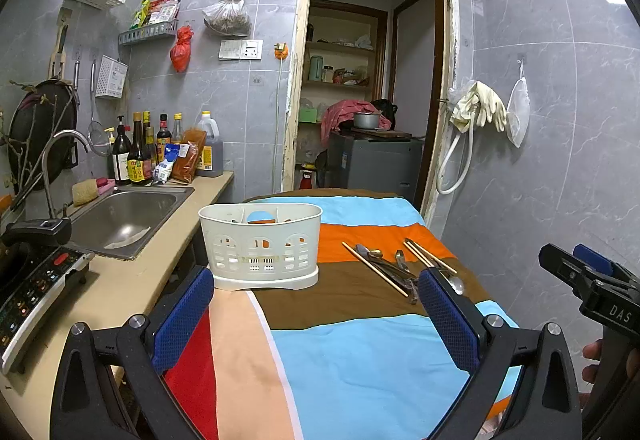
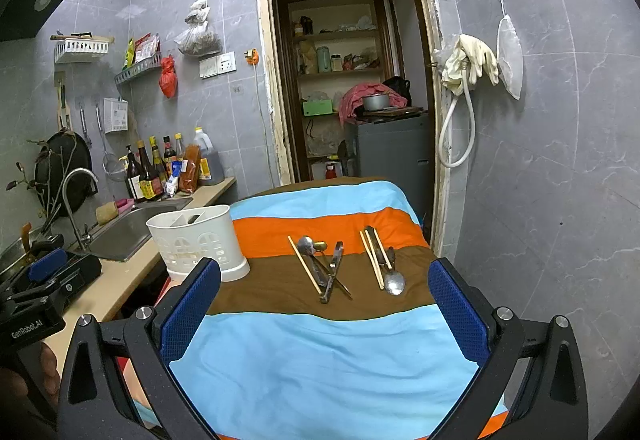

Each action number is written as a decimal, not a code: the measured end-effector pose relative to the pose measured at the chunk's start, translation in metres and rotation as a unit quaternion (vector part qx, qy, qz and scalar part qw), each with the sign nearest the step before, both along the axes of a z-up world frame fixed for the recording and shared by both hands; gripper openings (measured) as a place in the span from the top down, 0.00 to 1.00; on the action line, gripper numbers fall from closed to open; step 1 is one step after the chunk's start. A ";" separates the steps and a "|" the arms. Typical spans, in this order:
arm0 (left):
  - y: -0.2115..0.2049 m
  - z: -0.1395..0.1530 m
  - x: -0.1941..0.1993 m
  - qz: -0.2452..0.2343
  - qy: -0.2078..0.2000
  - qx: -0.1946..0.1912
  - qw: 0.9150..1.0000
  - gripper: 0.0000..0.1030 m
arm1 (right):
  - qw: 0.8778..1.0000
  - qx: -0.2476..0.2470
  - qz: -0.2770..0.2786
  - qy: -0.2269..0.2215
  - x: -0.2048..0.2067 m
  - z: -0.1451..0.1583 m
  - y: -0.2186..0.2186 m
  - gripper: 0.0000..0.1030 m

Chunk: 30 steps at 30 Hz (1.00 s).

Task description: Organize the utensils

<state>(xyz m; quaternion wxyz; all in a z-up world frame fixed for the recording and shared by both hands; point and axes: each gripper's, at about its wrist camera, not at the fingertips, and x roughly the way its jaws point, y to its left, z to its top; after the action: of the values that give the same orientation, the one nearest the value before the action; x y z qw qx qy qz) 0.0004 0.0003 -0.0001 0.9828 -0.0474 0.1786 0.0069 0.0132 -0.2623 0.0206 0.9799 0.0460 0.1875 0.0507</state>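
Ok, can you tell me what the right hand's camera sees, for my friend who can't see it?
Spoons, chopsticks and other utensils lie loose on a striped cloth, right of a white utensil holder. The right gripper is open and empty, short of them. A sink and sauce bottles are on the left.

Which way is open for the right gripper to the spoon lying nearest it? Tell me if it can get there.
Probably yes. The right gripper is open above the striped cloth, and only bare cloth lies between it and the spoon. The chopsticks lie right against the spoon, so a clean pinch may be awkward.
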 end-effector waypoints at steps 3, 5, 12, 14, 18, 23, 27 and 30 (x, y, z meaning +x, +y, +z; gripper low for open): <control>0.000 0.000 0.000 0.000 0.000 0.000 1.000 0.01 | 1.000 0.001 0.001 0.001 0.000 -0.001 0.001 0.01; 0.000 0.000 0.000 0.000 0.000 0.000 1.000 0.01 | 1.000 0.000 0.001 0.002 0.000 0.000 0.001 0.01; 0.000 0.000 0.000 0.000 0.001 0.000 1.000 0.01 | 1.000 0.001 0.002 0.004 0.004 -0.003 0.003 0.01; 0.000 0.000 0.000 0.000 0.001 0.000 1.000 0.01 | 1.000 0.000 0.001 0.004 0.004 -0.002 0.004 0.01; 0.000 0.000 0.000 0.000 0.002 -0.001 1.000 0.01 | 1.000 0.000 0.001 0.005 0.004 0.000 0.001 0.01; 0.000 0.000 0.000 -0.001 0.001 0.001 1.000 0.01 | 1.000 0.000 0.001 0.007 0.006 -0.005 0.008 0.01; 0.000 0.000 0.000 -0.001 0.002 0.000 1.000 0.01 | 1.000 0.000 0.001 0.007 0.007 -0.006 0.009 0.01; 0.005 -0.006 0.000 -0.001 0.001 0.001 1.000 0.01 | 1.000 0.000 0.001 0.008 0.007 -0.005 0.008 0.01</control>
<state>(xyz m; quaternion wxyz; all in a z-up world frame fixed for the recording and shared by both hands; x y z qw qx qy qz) 0.0002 0.0057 -0.0057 0.9825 -0.0466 0.1800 0.0061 0.0200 -0.2546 0.0160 0.9782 0.0467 0.1954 0.0516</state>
